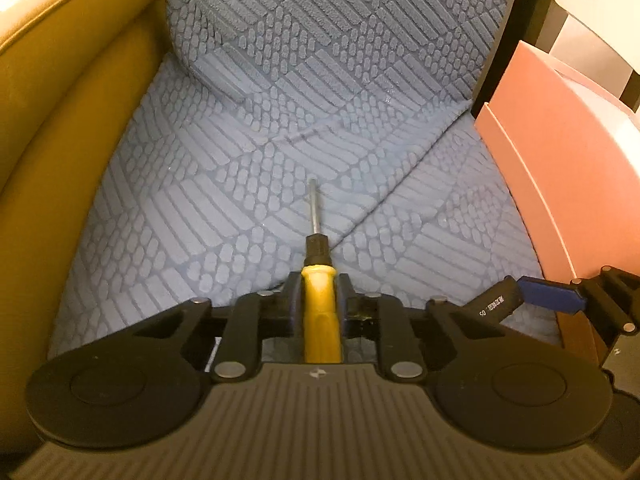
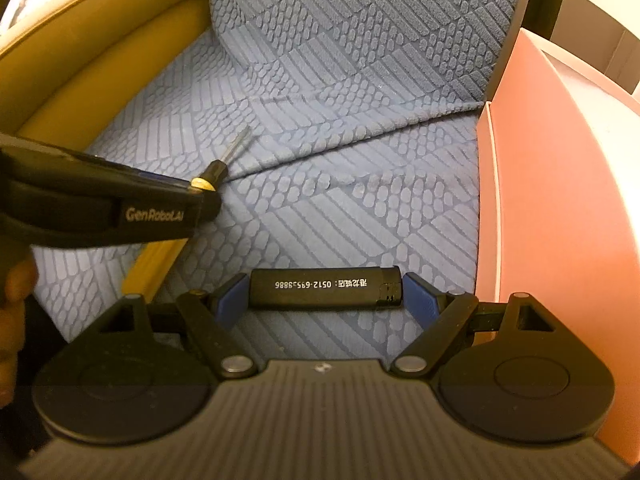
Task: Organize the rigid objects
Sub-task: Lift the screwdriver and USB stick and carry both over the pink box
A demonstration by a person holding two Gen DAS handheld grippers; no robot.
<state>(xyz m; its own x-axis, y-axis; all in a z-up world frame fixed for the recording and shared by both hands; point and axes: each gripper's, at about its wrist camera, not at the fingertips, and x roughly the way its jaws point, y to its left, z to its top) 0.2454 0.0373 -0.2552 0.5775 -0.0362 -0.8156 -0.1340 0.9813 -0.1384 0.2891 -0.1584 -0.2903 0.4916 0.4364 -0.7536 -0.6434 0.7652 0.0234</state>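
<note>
My left gripper (image 1: 319, 294) is shut on a yellow-handled screwdriver (image 1: 320, 312). Its metal shaft points forward over the blue textured seat cushion (image 1: 208, 208). My right gripper (image 2: 325, 294) is shut on a black lighter (image 2: 324, 289), held crosswise by its two ends between the blue pads (image 2: 230, 300). The lighter also shows at the right of the left wrist view (image 1: 496, 303). The left gripper (image 2: 202, 196) and the screwdriver (image 2: 154, 266) show at the left of the right wrist view. Both tools hang a little above the cushion.
A pink open box (image 1: 560, 184) stands at the right on the seat and also shows in the right wrist view (image 2: 560, 216). A mustard leather armrest (image 1: 60, 152) bounds the left side. The blue patterned backrest (image 1: 340, 28) rises behind.
</note>
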